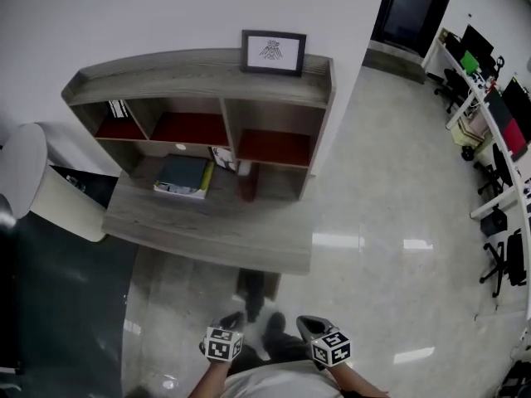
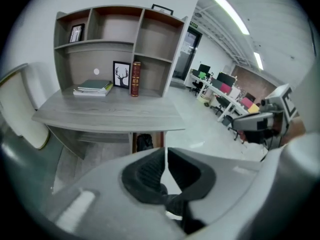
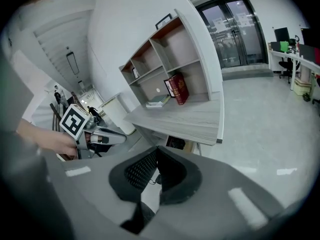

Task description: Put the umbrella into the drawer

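A dark shape (image 1: 251, 287) at six o'clock of the desk (image 1: 207, 222) is unidentifiable. The left gripper (image 2: 166, 156) and right gripper (image 3: 156, 154) are clenched, empty. The left gripper view shows a deer picture (image 2: 121, 74); the right gripper view doesn't.

A gray wooden desk (image 1: 224, 226) stands on the shiny floor (image 1: 390, 247). On it are a pile of books (image 1: 182, 175), a red book (image 2: 135, 78) standing up, and a small picture (image 2: 121, 74).
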The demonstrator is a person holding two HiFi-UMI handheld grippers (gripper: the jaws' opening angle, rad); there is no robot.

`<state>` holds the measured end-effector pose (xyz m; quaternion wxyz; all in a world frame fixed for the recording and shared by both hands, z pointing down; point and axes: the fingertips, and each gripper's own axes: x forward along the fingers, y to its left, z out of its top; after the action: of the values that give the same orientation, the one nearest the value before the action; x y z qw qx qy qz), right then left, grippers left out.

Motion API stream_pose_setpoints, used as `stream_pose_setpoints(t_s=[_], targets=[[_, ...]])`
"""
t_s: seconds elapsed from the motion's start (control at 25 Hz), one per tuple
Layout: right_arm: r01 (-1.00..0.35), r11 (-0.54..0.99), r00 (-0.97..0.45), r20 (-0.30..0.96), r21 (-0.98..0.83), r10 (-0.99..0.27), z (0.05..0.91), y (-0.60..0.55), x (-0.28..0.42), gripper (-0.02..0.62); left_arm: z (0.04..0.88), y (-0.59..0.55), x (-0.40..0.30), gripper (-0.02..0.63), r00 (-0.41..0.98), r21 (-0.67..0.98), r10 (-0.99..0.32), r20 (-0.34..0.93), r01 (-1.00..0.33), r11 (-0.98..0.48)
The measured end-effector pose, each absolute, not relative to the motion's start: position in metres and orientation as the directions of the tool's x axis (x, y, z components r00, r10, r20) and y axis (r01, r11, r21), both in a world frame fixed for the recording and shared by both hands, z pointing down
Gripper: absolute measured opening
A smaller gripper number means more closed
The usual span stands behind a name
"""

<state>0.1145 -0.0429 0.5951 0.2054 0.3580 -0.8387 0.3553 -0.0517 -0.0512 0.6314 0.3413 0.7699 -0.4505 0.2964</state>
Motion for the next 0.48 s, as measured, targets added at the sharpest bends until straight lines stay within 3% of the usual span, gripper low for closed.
stream_pose_setpoints(t_s=[0.48], targets=[[-0.764, 0.535, -0.634, 0.576, -0.361, -0.516, 0.545, 0.035, 0.071, 0.005, 0.555, 0.035, -0.087, 0.003, 0.490, 0.287, -0.579, 0.652, -0.866, -0.410]])
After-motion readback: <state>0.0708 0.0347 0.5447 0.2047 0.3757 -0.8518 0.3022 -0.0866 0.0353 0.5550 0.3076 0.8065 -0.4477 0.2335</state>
